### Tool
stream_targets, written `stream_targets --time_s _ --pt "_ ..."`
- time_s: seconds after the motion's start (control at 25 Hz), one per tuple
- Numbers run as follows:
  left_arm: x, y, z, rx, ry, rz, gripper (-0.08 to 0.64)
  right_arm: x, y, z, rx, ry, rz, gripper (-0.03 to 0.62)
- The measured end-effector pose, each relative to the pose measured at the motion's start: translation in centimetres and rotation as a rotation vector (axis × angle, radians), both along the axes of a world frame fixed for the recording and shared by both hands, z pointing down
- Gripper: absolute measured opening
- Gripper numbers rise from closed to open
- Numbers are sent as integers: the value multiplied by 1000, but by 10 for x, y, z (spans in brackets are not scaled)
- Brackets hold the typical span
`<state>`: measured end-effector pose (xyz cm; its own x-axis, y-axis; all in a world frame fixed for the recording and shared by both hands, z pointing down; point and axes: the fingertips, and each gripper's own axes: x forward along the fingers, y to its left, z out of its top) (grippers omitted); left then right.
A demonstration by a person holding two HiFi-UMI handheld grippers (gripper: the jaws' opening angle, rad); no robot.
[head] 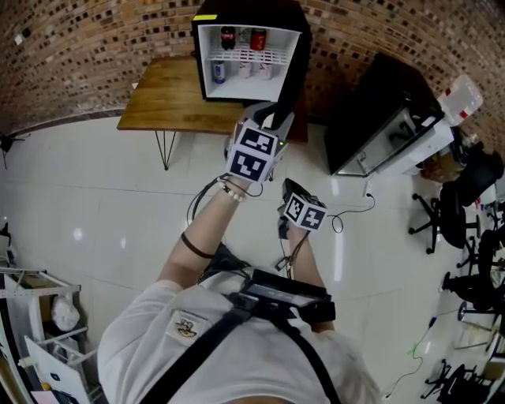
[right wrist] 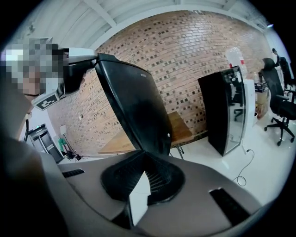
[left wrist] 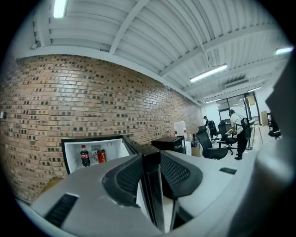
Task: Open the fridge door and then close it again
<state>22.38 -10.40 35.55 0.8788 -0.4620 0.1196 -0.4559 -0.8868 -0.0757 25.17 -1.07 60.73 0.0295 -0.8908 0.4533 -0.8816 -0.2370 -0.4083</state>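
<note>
Rough red-brown brick wall [head: 95,47] at the back, glossy white tile floor [head: 118,205] in front of it. A warm wooden table [head: 170,99] on thin black hairpin legs carries the fridge [head: 251,11]: a small black box with a white moulded interior and a wire shelf.

- Fridge contents: a cola bottle [head: 227,37] and a red can [head: 258,39] on the upper shelf, more cans below them.
- Fridge door [head: 290,87]: open, swung out to the fridge's right. Smooth black slab, edge-on to the head view.
- Right of the fridge, on the floor: a tall black cabinet [head: 379,110] with a glass front, angled away.
- Left gripper [head: 272,118]: bare forearm stretched forward to the fridge door, marker cube facing up. Its ribbed dark pads are clamped on the door's free edge, one on each face, with the black edge upright between them [left wrist: 150,185].
- Right gripper [head: 290,188]: held lower and nearer the body than the left, short of the fridge door, aimed at its outer face. Jaws closed together, nothing between them [right wrist: 141,173].
</note>
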Motion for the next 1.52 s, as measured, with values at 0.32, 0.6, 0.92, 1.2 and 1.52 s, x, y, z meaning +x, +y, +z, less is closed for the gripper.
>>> stream_targets --time_s 0.32,0.6,0.92,1.2,1.52 --pt "59 43 -2 15 -8 74 107 36 28 -7 16 -4 89 18" --pt "70 48 -1 -7 -1 101 101 39 20 -14 18 3 80 18" --pt "1 28 56 -117 -53 25 98 -12 -22 -28 2 63 -68 18" --pt "-90 -20 125 -235 -129 -159 2 -66 -64 -33 13 84 -191 18" --pt "-164 -52 176 -347 -130 -297 0 -95 -82 -52 32 148 -269 18"
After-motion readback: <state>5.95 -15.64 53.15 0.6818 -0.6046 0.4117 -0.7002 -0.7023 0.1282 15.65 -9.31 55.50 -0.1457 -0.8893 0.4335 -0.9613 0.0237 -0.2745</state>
